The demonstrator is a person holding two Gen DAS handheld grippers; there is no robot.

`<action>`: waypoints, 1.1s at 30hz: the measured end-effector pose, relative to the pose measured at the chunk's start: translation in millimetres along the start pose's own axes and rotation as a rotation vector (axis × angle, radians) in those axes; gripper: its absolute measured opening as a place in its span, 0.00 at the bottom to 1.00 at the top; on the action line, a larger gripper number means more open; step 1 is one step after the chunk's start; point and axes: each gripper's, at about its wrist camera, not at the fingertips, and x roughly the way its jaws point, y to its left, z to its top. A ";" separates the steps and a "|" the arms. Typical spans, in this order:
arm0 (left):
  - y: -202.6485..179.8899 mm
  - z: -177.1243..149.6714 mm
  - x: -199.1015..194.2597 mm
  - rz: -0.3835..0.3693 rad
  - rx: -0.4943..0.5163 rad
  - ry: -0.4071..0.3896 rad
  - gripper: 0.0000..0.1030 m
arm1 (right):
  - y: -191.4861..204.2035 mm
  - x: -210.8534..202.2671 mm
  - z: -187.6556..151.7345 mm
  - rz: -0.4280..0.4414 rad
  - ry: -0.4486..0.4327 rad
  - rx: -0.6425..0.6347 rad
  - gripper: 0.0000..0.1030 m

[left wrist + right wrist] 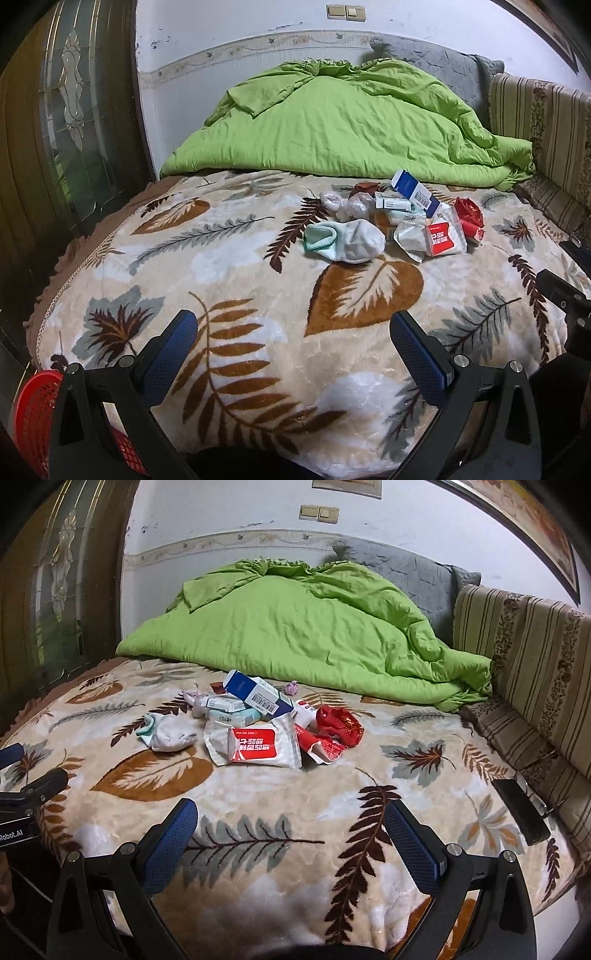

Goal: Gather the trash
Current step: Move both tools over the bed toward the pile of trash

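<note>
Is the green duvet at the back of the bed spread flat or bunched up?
Bunched up. The green duvet lies in a creased mound against the wall, leaving the leaf-print blanket uncovered.

Bare blanket leads unobstructed to trash pile.

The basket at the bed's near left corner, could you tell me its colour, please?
Red, a mesh-sided basket; only the left wrist view shows it.

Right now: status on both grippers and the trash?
Left gripper open, empty; right gripper open, empty. Trash pile untouched mid-bed, a sock lying against its left edge. Red basket at bed's near-left corner. Path clear.
</note>
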 end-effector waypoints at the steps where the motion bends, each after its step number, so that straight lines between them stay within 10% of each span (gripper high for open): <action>1: -0.7 -0.1 -0.1 0.002 0.000 0.001 1.00 | -0.9 0.5 -0.2 0.002 0.003 0.003 0.99; 33: 4.6 -2.1 5.6 0.004 -0.014 0.016 1.00 | -7.6 4.4 -1.8 0.007 0.020 0.041 0.99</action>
